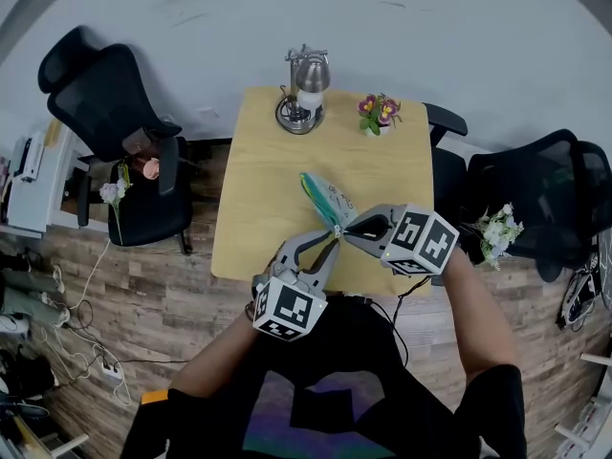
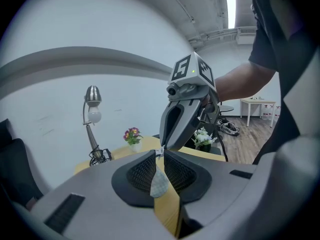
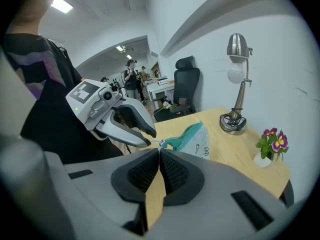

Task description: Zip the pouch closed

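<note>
The pouch is pale grey with a teal zipper edge and hangs just above the wooden table, stretched between both grippers. My left gripper is shut on its near corner, and grey fabric shows between the jaws. My right gripper comes in from the right and meets the left one tip to tip. Its jaws are shut on the small metal zipper pull at the end of the teal edge. In the right gripper view the rest of the pouch trails away toward the lamp.
A silver desk lamp and a small pot of purple flowers stand at the table's far edge. Black office chairs stand at the left and right. White flowers are beside the right chair.
</note>
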Available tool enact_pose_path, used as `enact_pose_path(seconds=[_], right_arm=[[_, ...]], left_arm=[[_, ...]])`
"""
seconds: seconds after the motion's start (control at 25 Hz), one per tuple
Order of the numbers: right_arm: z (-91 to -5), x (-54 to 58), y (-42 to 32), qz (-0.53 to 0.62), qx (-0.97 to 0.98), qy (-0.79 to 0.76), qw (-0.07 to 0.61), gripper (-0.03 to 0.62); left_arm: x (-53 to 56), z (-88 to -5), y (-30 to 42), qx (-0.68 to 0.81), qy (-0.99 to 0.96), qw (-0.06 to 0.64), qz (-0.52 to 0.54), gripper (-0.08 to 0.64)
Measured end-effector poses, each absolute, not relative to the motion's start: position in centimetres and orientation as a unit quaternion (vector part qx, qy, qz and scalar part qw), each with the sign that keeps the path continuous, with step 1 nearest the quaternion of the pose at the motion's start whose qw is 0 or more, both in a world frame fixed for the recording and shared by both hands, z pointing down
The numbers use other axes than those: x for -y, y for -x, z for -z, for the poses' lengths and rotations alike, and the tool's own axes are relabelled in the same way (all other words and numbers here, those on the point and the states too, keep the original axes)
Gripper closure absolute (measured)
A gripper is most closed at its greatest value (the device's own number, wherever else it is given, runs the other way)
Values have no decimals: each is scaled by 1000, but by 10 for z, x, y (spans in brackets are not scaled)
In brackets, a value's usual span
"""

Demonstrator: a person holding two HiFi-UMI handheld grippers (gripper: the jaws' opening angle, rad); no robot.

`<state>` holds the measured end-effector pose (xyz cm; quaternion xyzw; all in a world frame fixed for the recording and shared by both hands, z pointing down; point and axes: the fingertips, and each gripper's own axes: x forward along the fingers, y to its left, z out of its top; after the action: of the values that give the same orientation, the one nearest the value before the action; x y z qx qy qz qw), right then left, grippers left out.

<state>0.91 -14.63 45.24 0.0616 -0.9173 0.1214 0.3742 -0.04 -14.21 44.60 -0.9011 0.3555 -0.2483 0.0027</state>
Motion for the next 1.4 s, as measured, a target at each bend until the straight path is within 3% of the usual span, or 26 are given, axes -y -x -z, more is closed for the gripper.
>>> enact_pose_path(seconds=[1.4], right_arm=[[-452,137,0,-108,916,-62,381,568]], left_arm=[[143,-449,12,-372,895,-15,246,549]])
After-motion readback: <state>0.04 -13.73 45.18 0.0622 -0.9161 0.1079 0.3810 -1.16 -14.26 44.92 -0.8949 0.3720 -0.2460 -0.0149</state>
